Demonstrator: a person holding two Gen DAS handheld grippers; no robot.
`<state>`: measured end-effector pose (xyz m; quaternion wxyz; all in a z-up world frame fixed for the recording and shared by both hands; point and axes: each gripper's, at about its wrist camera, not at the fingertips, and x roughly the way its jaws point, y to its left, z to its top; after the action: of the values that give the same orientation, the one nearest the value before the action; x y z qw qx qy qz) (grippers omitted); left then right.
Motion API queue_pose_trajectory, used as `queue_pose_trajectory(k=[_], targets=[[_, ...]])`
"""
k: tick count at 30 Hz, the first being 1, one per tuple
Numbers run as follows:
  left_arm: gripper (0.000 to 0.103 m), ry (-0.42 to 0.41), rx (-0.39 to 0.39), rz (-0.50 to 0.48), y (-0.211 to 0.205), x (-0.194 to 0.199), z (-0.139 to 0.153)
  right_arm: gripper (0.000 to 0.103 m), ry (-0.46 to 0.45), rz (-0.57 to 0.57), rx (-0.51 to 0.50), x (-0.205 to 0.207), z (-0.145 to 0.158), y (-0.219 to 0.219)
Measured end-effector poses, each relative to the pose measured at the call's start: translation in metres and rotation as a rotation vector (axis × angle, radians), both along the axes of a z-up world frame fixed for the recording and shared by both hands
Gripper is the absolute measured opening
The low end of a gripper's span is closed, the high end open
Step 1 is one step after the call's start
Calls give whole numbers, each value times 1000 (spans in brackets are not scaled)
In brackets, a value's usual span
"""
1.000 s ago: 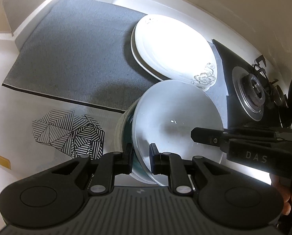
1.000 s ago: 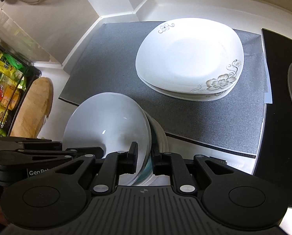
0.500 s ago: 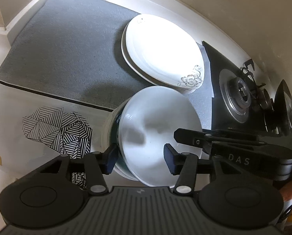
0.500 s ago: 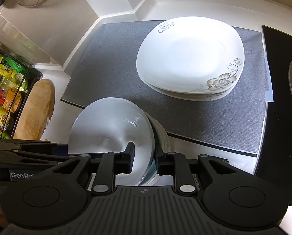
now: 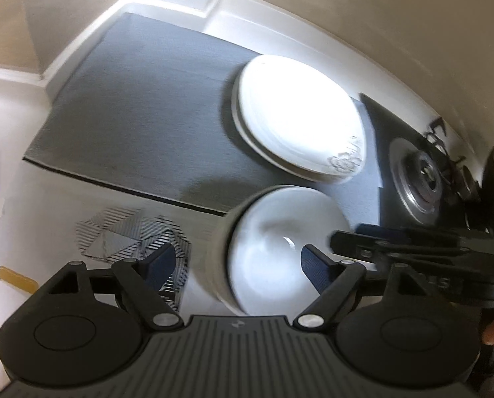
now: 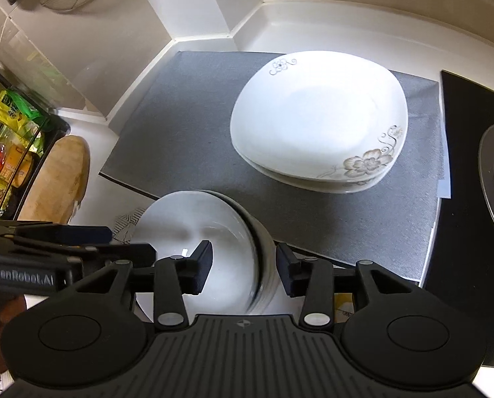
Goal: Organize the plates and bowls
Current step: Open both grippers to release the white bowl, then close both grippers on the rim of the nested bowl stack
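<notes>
Right wrist: bowl stack [image 6: 207, 245] sits between both grippers' spread, ungripping jaws.

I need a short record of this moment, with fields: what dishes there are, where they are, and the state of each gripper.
bowls: stack of bowls, near edge of the grey mat
plates: stack of square floral plates, on the mat
left gripper: open, beside the bowls' rim
right gripper: open, astride the bowls' rim
stove: right of mat
</notes>
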<state>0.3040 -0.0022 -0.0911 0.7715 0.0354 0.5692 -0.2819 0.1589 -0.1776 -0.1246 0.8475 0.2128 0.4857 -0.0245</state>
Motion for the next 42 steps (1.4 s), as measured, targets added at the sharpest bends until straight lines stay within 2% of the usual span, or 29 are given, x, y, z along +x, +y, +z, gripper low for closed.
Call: queue_pose_trajectory(k=[3,14,22,34,37,42], targets=[[95,0,19,27,6,3,-7,50,8,-20,-8,-4,-2,-6],[96,84,55,54,14,14,-43,64,45,-27,60,-8,-26,-8],[96,108,65,96,11,18,-56,64,76,-60,92,-7,-41,-13],[96,118,93,85,-2,25,-68,64,102,-73,119,-2,-57,-14],[102,122,93,92,-5,27,-71,64,110,-75,131,0,-62,-15],[103,123,88,91,-7,30,-73,65,115,-79,151,3,-69,-14]])
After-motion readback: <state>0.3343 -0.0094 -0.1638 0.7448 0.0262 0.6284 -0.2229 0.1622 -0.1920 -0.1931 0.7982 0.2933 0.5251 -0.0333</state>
